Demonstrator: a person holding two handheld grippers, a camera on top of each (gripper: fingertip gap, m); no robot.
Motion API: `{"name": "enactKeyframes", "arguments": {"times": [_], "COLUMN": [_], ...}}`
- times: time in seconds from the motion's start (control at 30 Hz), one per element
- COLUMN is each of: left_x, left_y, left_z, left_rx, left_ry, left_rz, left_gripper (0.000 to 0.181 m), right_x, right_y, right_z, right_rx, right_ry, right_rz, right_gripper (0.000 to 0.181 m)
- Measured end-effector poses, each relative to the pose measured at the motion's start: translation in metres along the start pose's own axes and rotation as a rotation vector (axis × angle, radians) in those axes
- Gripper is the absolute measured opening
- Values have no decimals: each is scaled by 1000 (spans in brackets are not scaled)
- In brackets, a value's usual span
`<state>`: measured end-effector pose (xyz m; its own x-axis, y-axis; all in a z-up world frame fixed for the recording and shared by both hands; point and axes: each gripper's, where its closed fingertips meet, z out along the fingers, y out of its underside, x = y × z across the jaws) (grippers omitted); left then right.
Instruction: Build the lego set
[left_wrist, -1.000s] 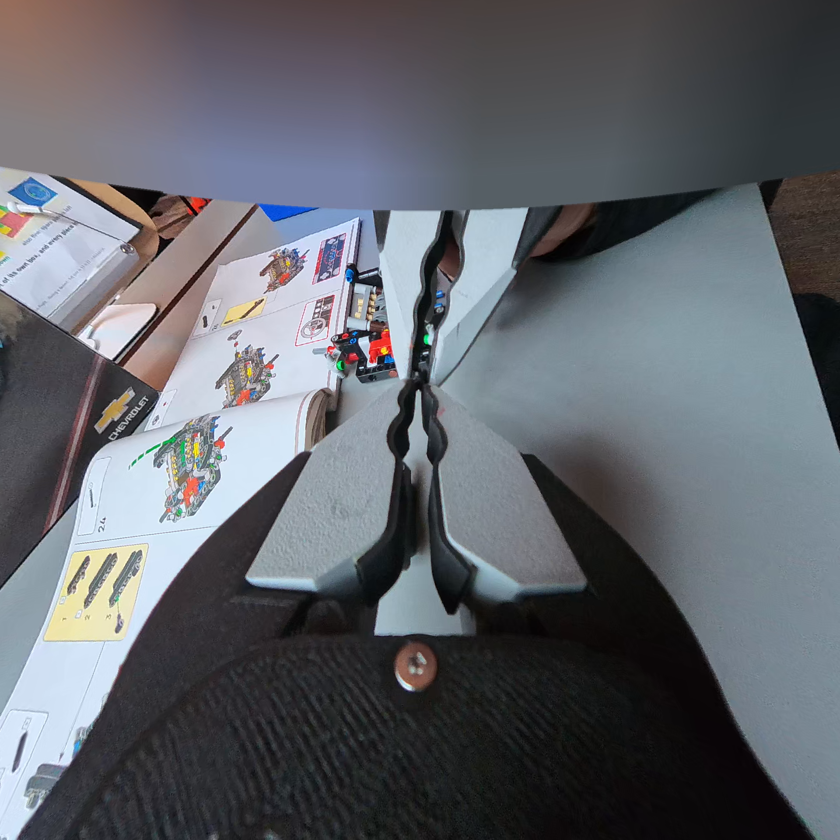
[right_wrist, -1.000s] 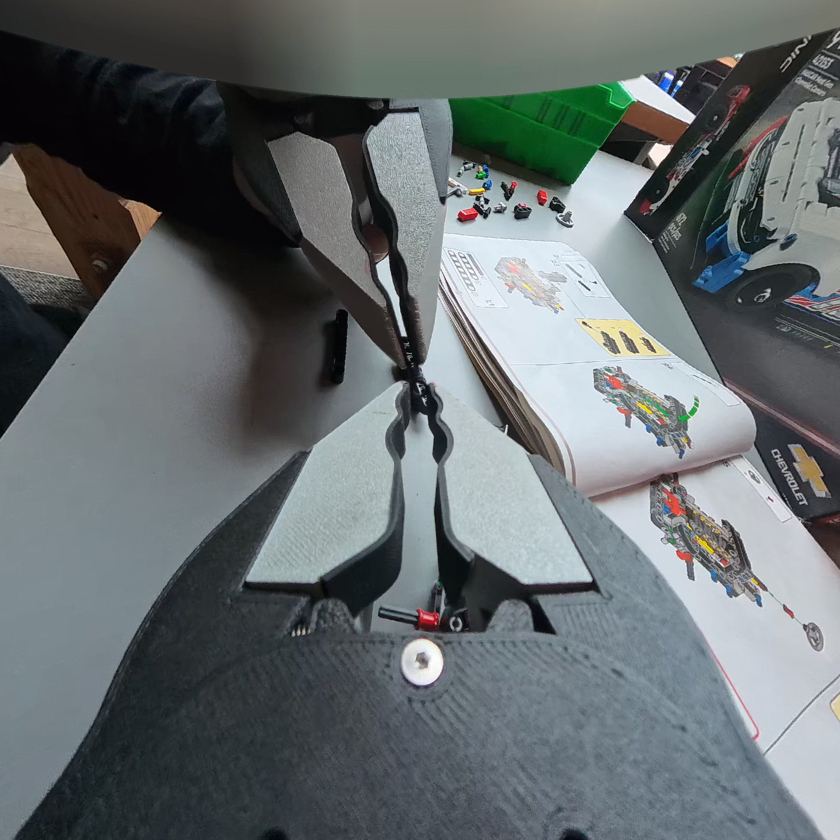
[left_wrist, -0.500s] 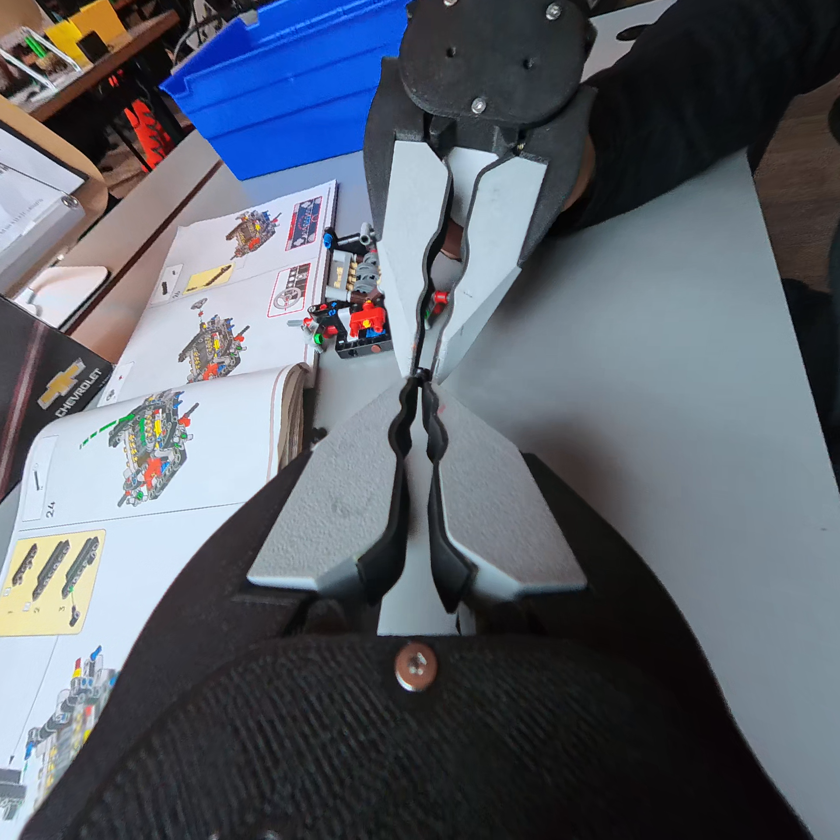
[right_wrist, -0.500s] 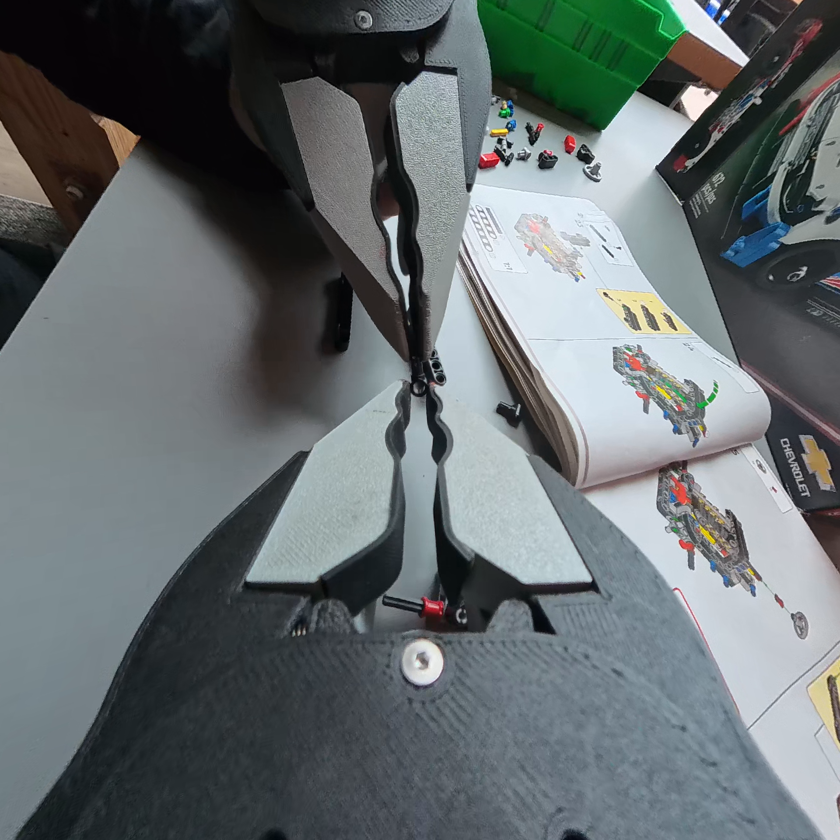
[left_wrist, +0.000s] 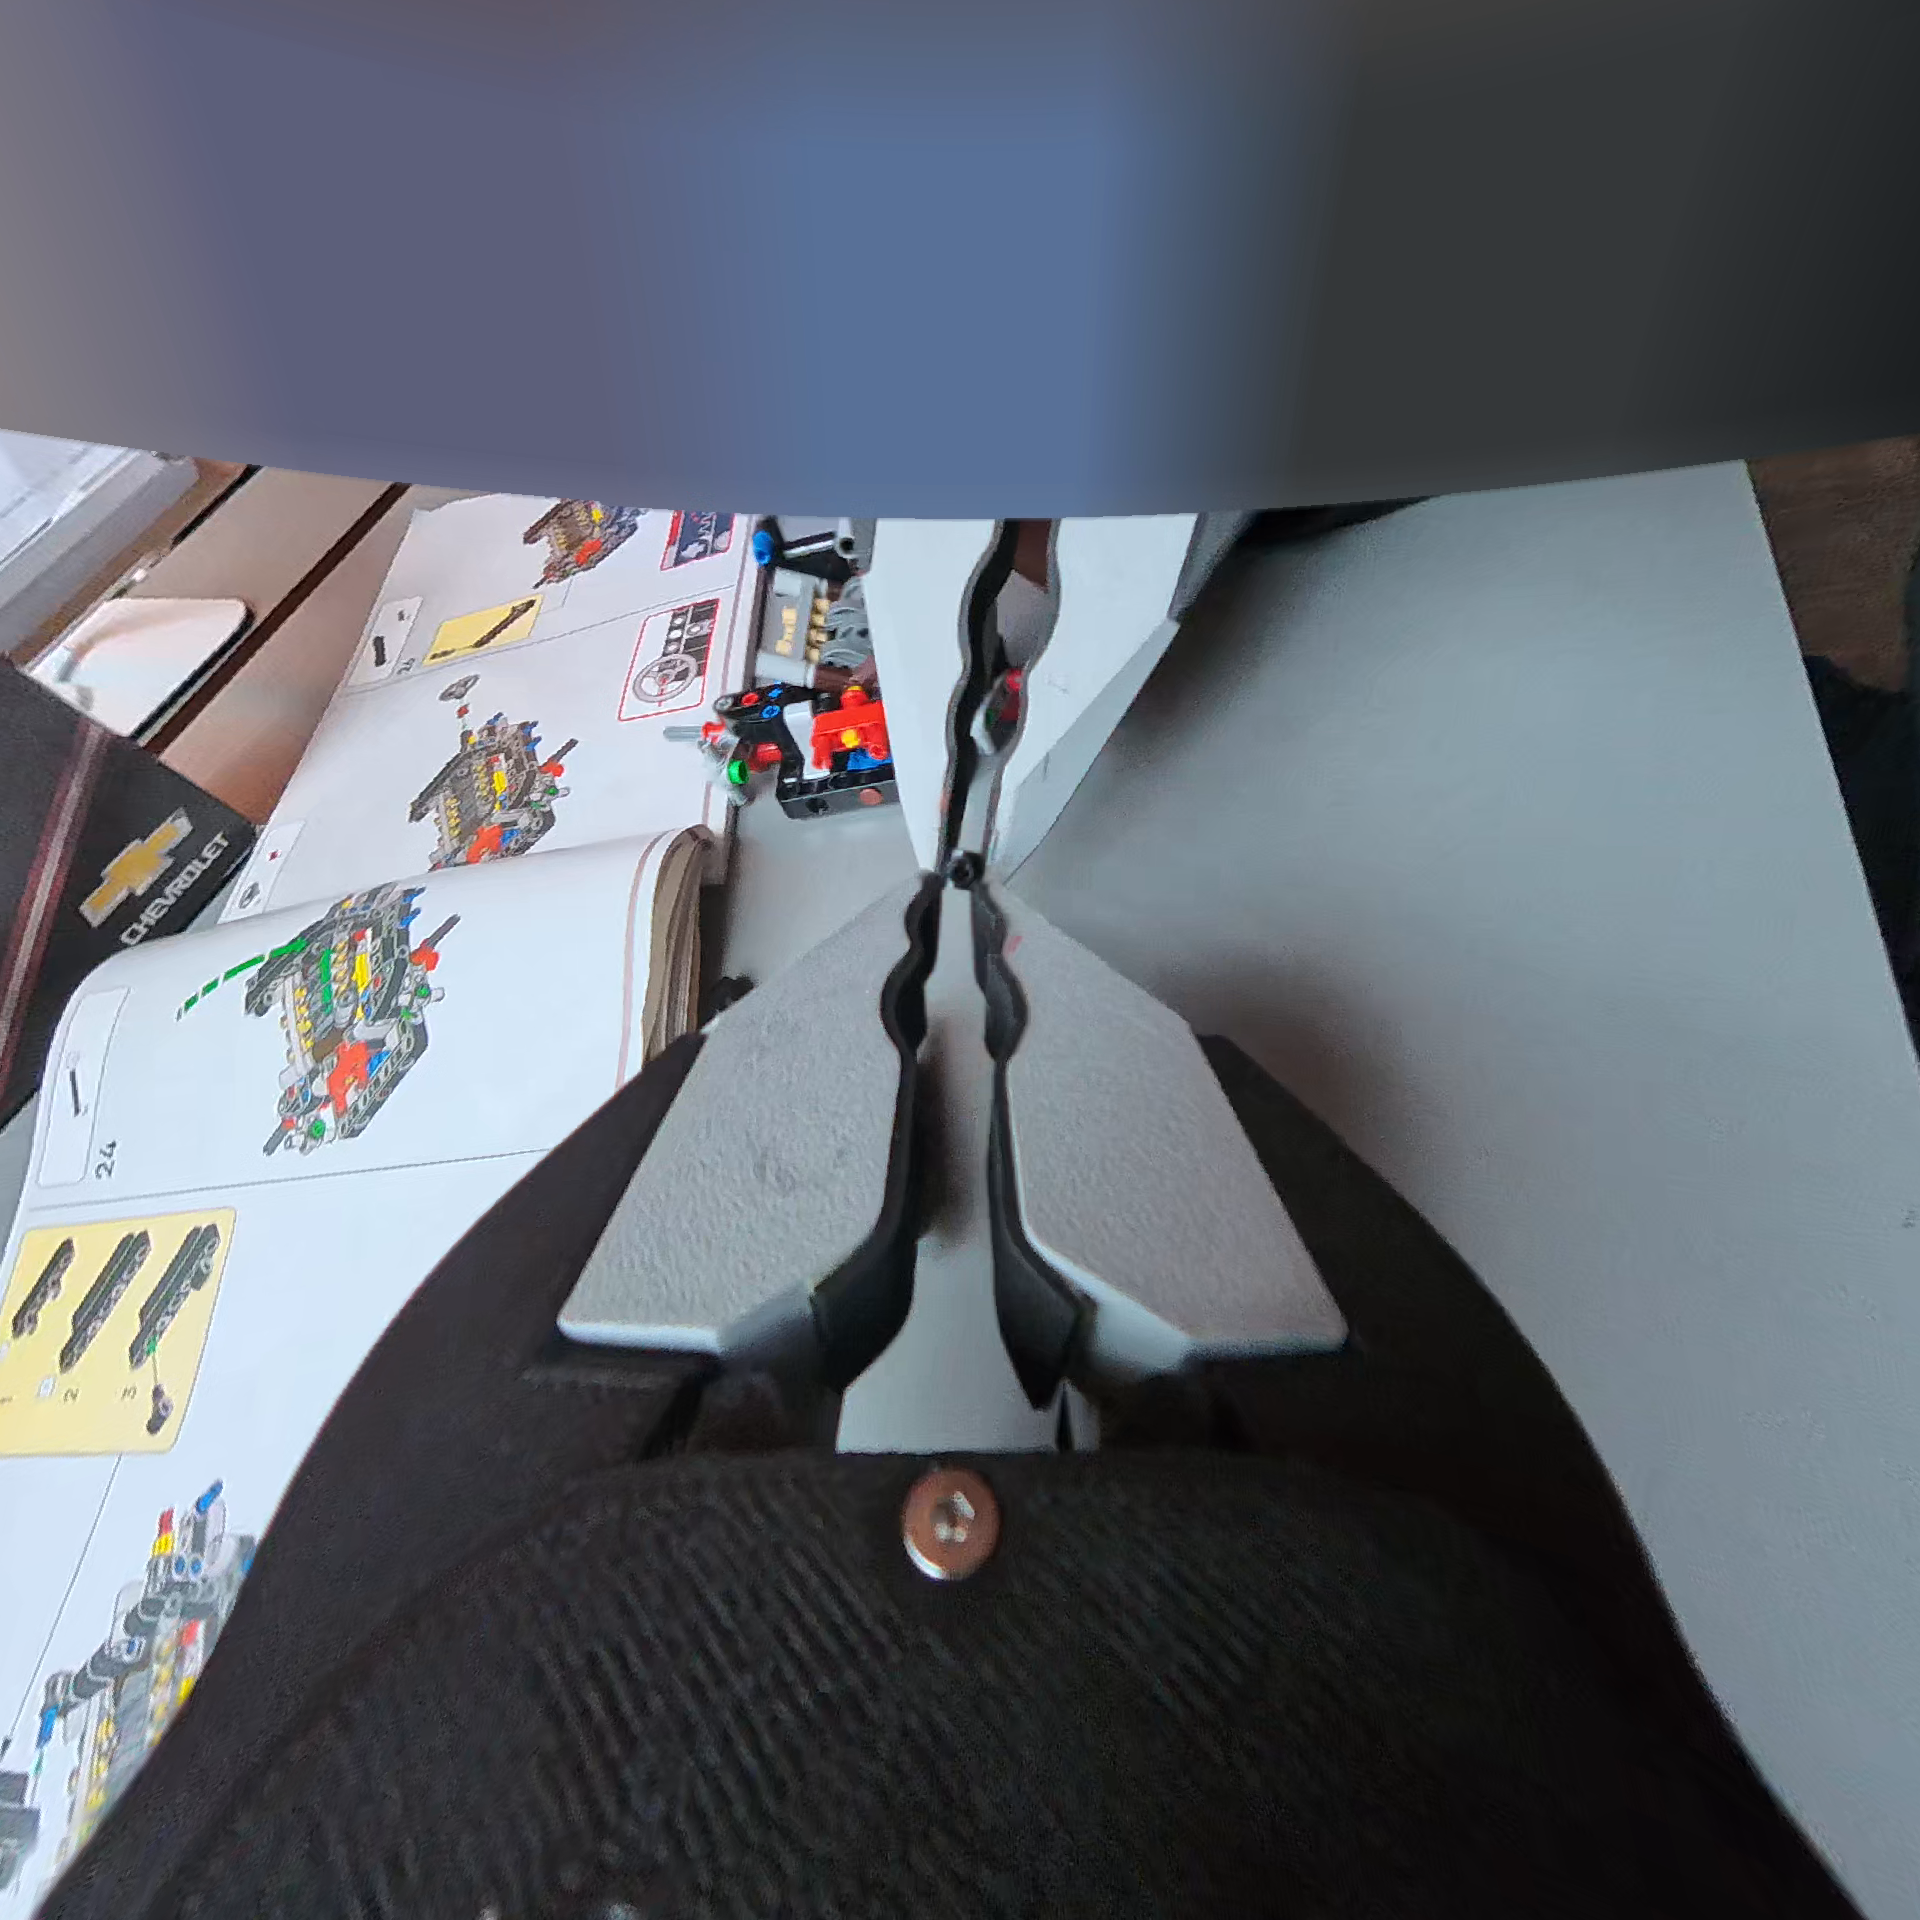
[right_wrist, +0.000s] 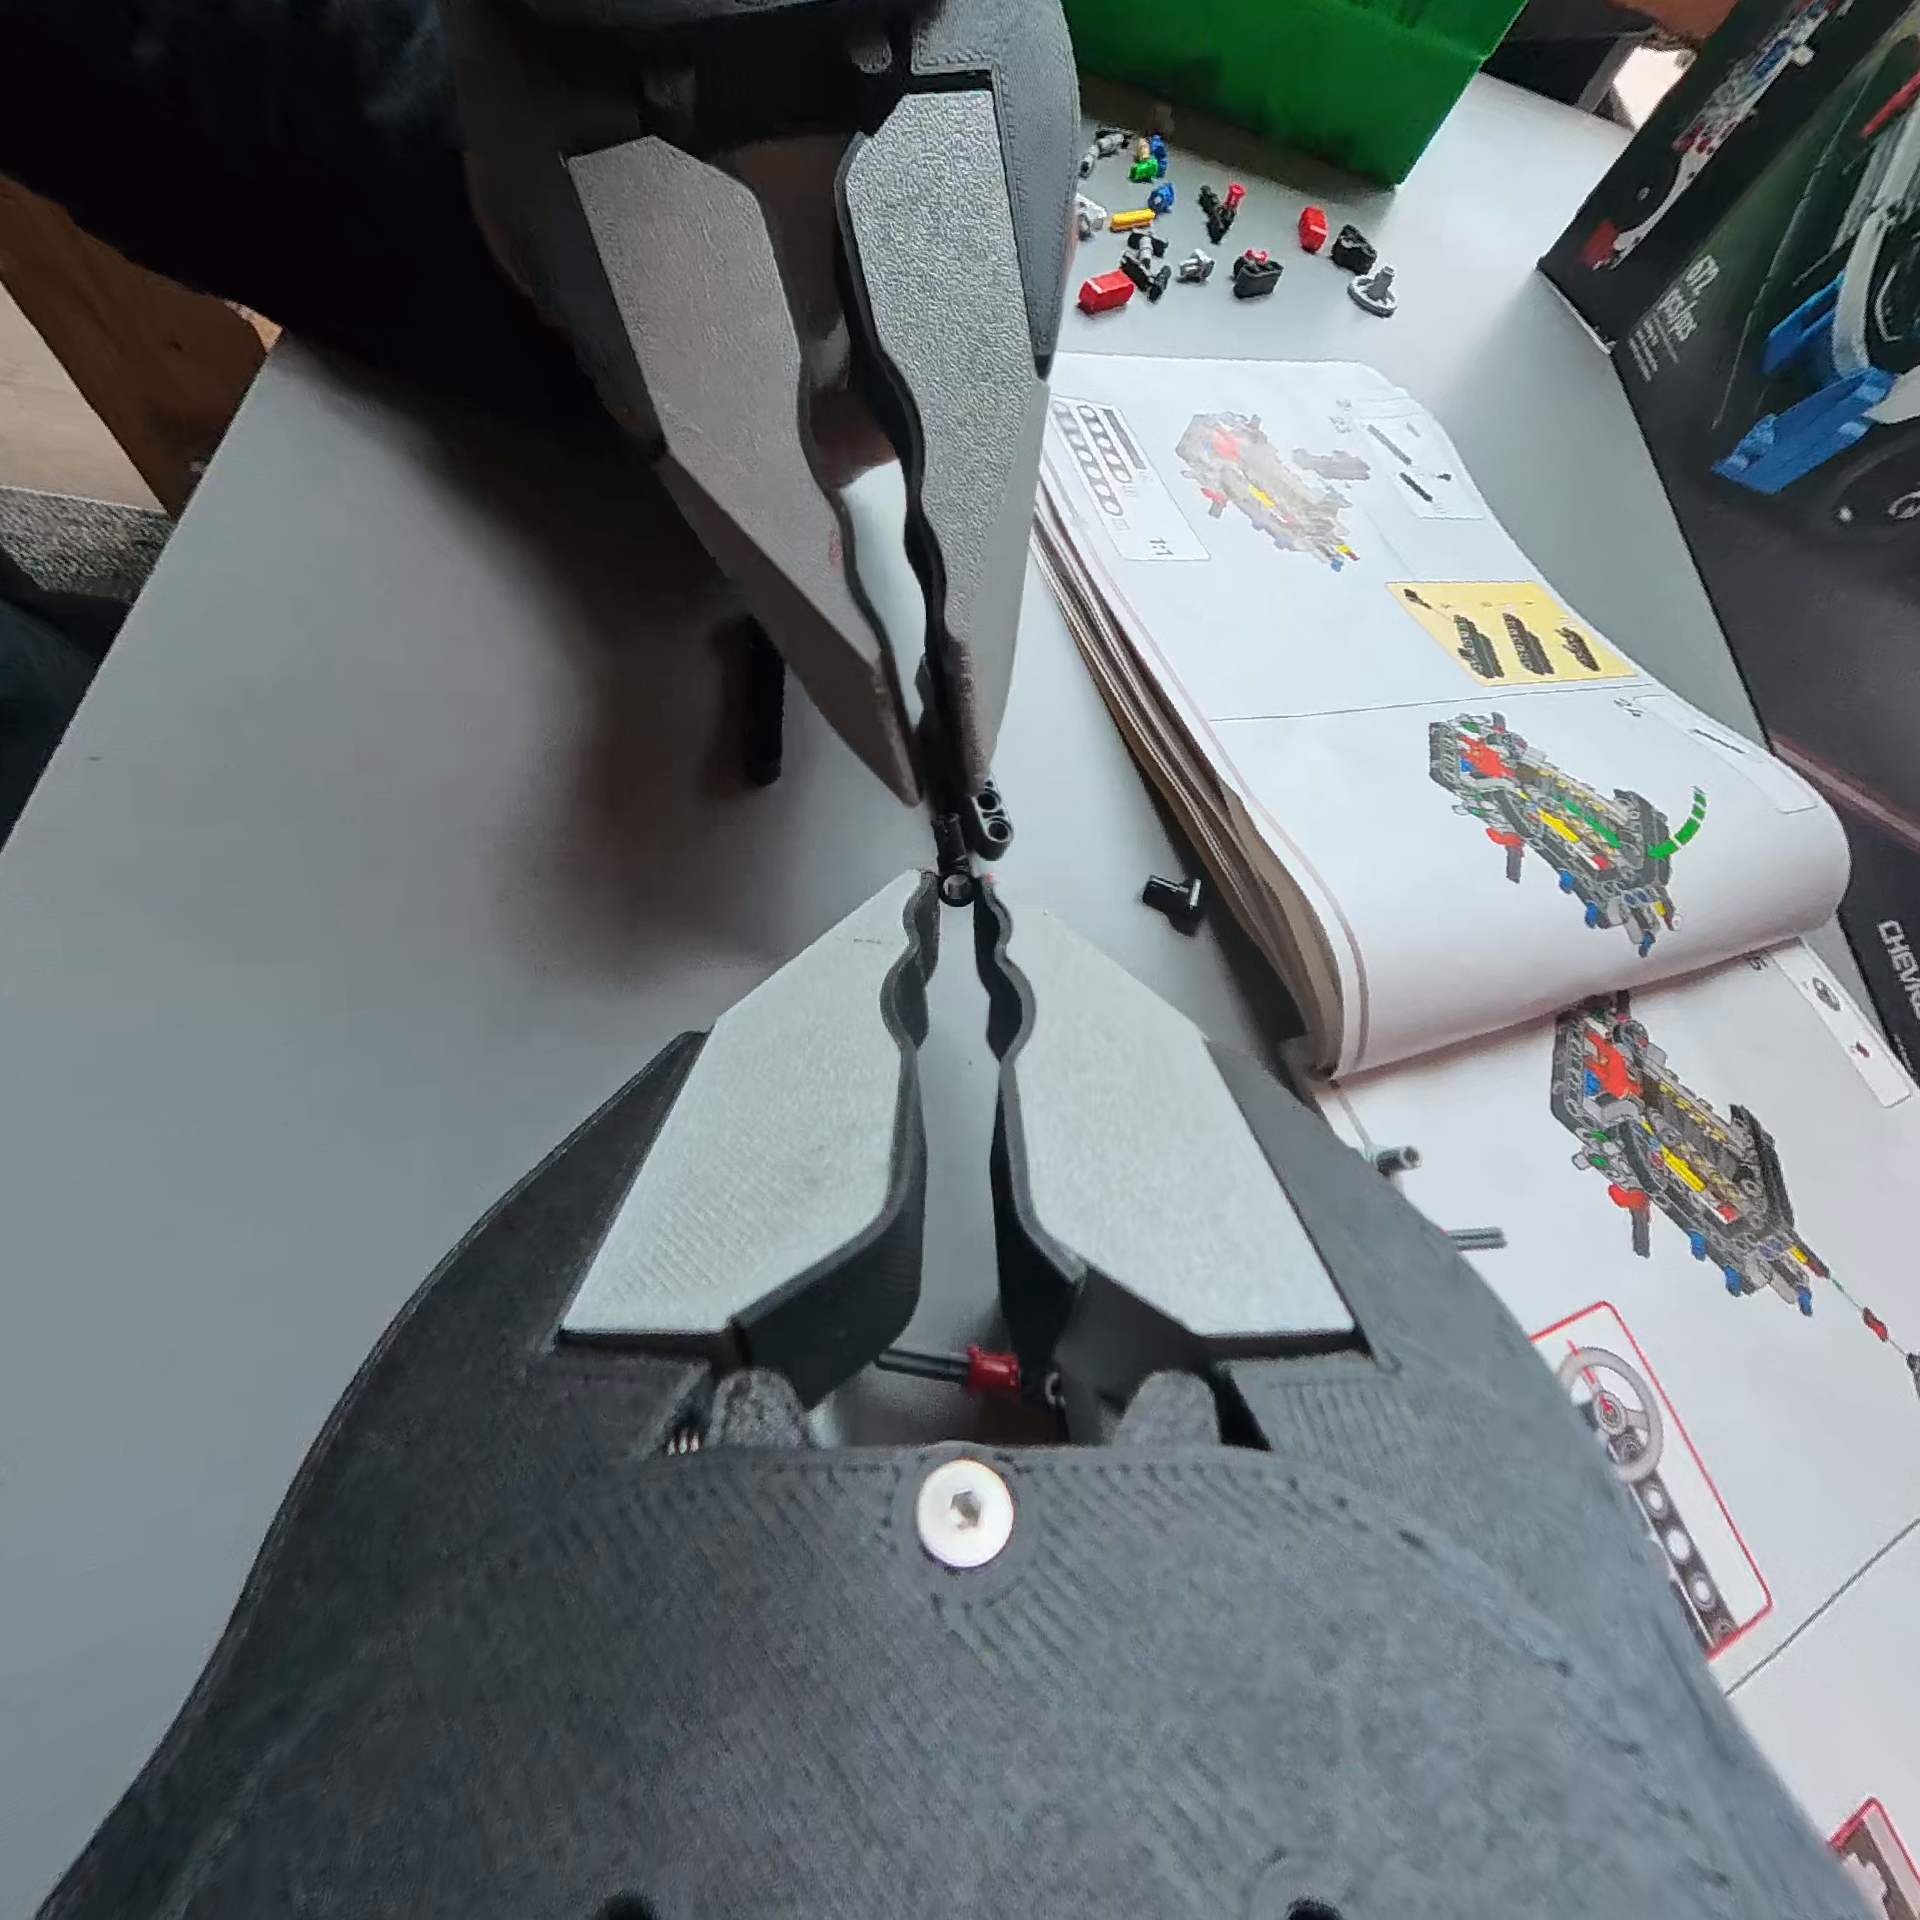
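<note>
My two grippers meet tip to tip above the grey table (left_wrist: 1403, 935). In the right wrist view, my left gripper (right_wrist: 940, 800) comes in from above, shut on a short black beam (right_wrist: 987, 812) whose holed end sticks out beside its tips. My right gripper (right_wrist: 956, 888) is shut on a small black pin (right_wrist: 954, 883) that points at the beam's end. In the left wrist view, my left gripper (left_wrist: 951, 888) faces the right gripper (left_wrist: 961, 847), with the pin (left_wrist: 964, 868) between the tips.
The open instruction booklet (right_wrist: 1455, 623) lies beside the grippers. A part-built model (left_wrist: 831, 738) sits by it. Loose pieces (right_wrist: 1226, 239), a green bin (right_wrist: 1299, 73) and the set's box (right_wrist: 1766, 364) are beyond. A black beam (right_wrist: 758, 707) and a small black connector (right_wrist: 1174, 896) lie on the table. My two grippers' fingertips are within a few centimetres of each other. The small black connector (right_wrist: 1174, 896) sits 7 centimeters or so from the ends of my right fingers.
The grippers have stayed tip to tip. The left gripper tilted up and back down. The beam's holed end now shows beside the left tips in the right wrist view.
</note>
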<state>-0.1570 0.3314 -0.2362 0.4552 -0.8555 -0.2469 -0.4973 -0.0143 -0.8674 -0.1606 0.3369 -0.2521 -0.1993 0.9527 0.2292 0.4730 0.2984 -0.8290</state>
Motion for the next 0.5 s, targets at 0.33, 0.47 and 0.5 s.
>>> {"name": "enactKeyframes", "arguments": {"times": [0.33, 0.47, 0.5], "left_x": [5, 7, 7], "left_y": [0, 0, 1], "left_z": [4, 5, 4], "left_rx": [-13, -19, -19], "left_ry": [14, 21, 25], "left_rz": [27, 27, 22], "left_gripper": [0, 0, 0], "right_x": [-5, -6, -6], "right_y": [2, 3, 3], "right_z": [3, 3, 3], "right_rx": [-15, -19, -19], "right_ry": [-29, -41, -41], "right_rz": [-1, 3, 1], "right_gripper": [4, 4, 4]}}
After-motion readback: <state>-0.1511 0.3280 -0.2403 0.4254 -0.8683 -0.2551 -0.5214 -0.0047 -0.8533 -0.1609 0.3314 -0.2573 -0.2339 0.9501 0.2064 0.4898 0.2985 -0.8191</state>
